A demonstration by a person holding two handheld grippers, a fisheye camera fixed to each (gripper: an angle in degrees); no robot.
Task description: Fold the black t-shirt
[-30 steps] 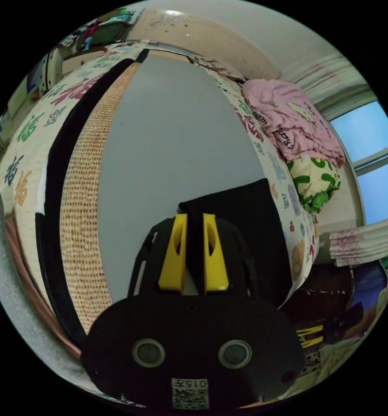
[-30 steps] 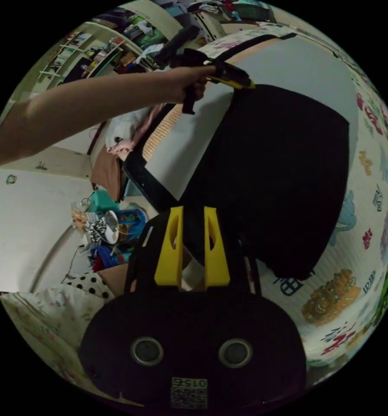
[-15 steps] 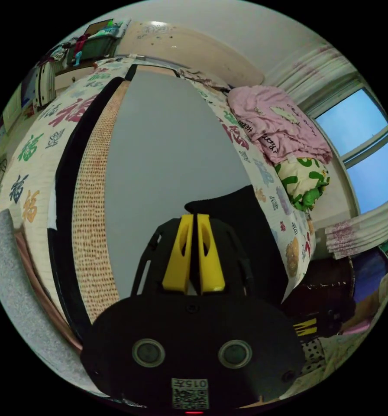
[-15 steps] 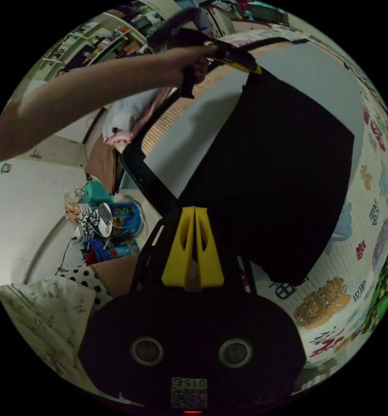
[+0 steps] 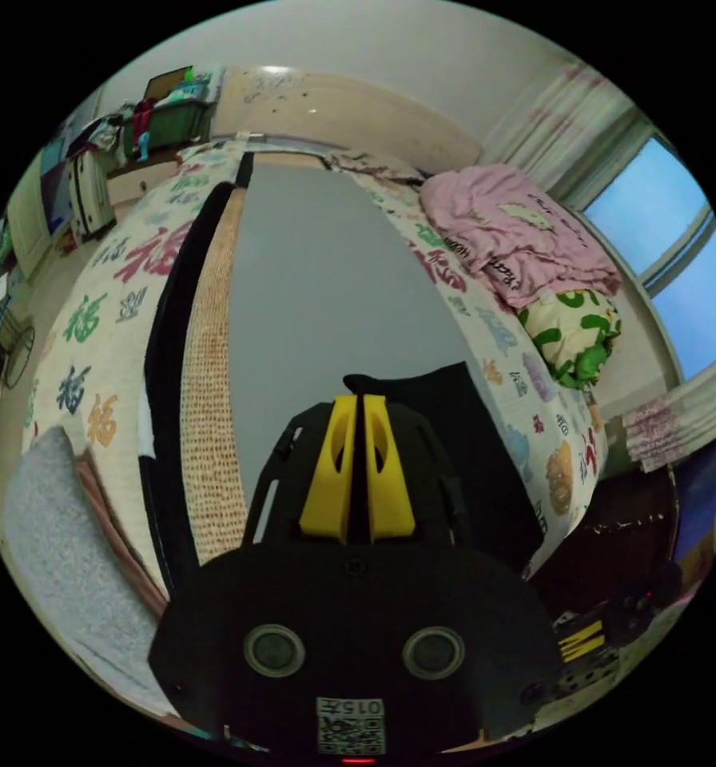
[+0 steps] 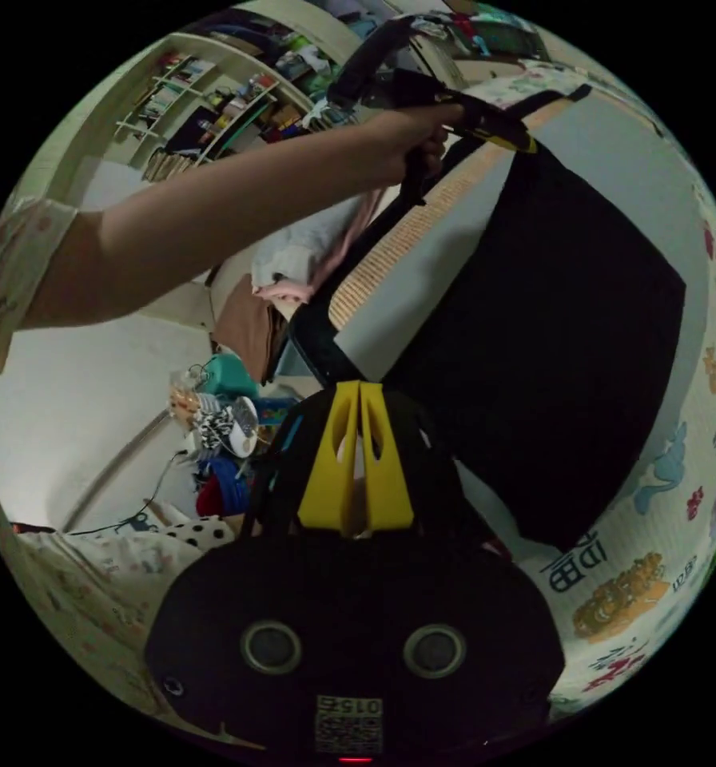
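In the left gripper view, my left gripper (image 5: 356, 399) has its yellow jaws pressed together on an edge of the black t-shirt (image 5: 462, 431), which spreads from the jaws over the grey mat (image 5: 326, 280) on the bed (image 5: 94, 319). A pink blanket (image 5: 518, 240) lies bunched near the window (image 5: 678, 264), with a green-and-white bundle (image 5: 574, 335) just beside it. A green bin (image 5: 170, 120) sits on a cabinet at the far wall; what is in it is too small to tell. In the right gripper view, my right gripper (image 6: 356, 387) is pinched closed, its jaws nipping another edge of the black t-shirt (image 6: 566, 335), which hangs stretched above the mat toward my left gripper (image 6: 502, 137), held in my hand (image 6: 410, 144). A blue tub (image 6: 222, 487) stands on the floor, with a patterned bundle (image 6: 218, 419) just above it in the picture; shelves (image 6: 206, 104) hold many small things.
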